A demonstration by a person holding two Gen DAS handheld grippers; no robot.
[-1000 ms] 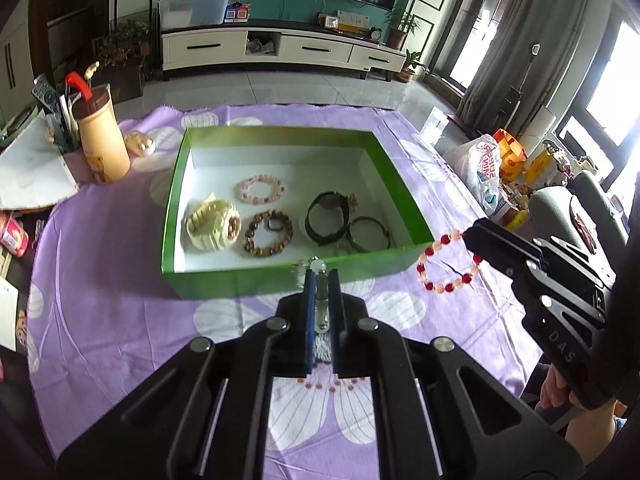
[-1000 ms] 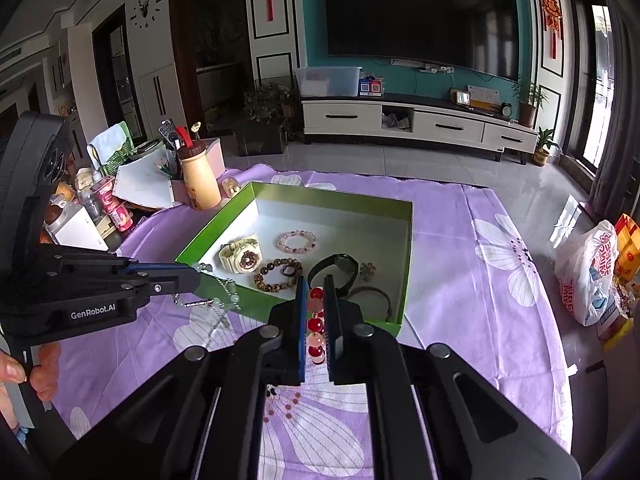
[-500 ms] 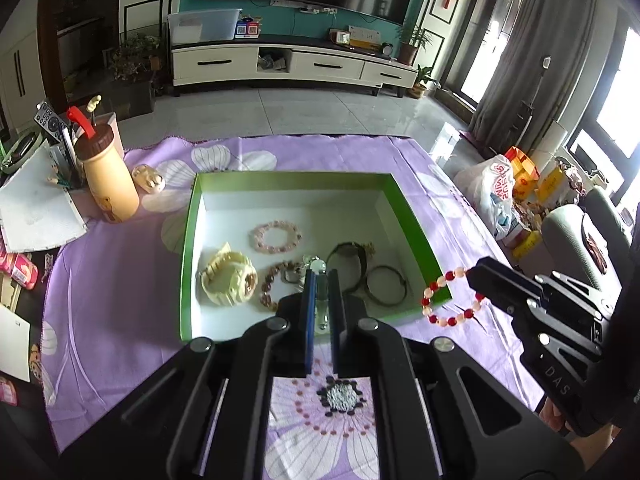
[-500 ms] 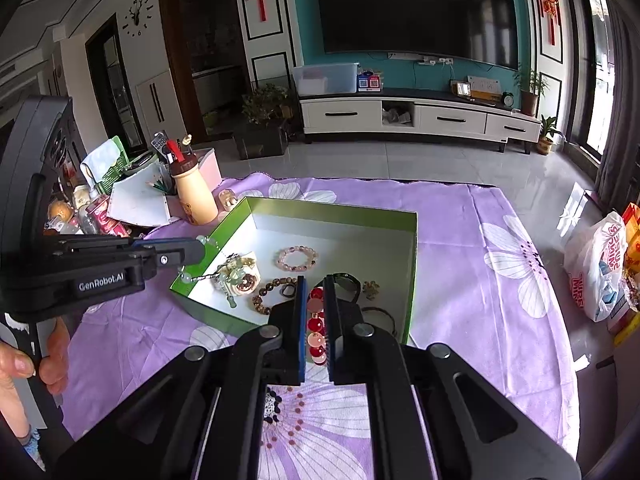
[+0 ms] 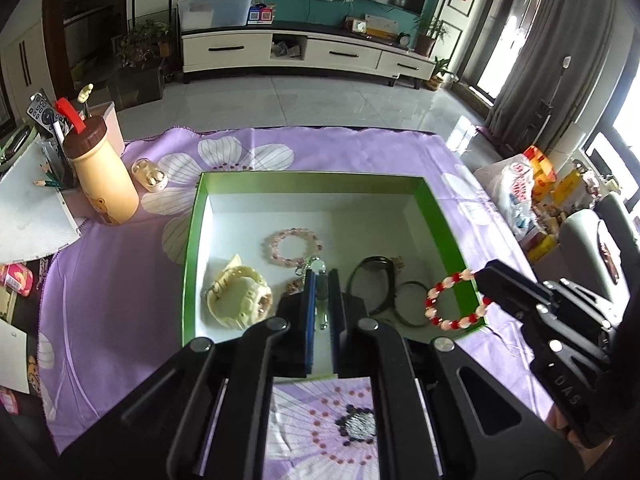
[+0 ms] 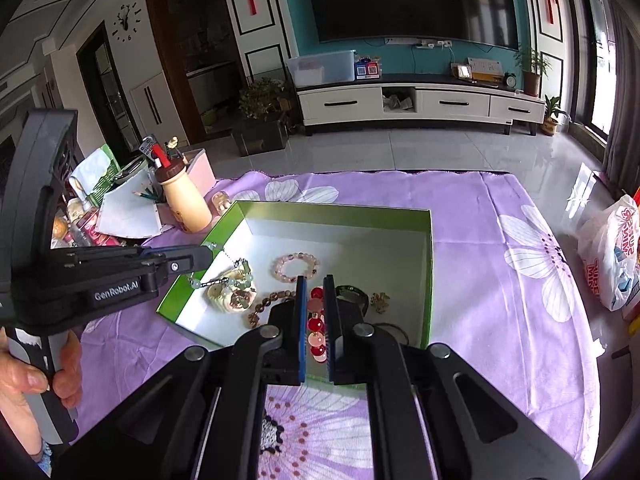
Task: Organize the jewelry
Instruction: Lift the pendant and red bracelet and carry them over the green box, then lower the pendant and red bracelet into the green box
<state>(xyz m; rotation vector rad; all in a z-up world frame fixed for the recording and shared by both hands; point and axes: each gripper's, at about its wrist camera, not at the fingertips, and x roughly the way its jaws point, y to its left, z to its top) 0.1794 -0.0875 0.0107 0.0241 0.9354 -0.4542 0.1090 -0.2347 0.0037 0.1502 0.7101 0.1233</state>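
Note:
A green box with a white floor holds a cream watch, a pink bead bracelet, a brown bead bracelet, a black watch and a thin dark bangle. My left gripper is shut on a pale green bead chain that hangs over the cream watch. My right gripper is shut on a red and pink bead bracelet, held over the box's near right corner.
The box stands on a purple flowered cloth. A beige bottle with a brown cap, a small cream case, papers and a pen holder are at the left. A plastic bag lies off the table's right side.
Both grippers have moved forward from in front of the box to over it, carrying their jewelry. The bead chain now hangs over the cream watch.

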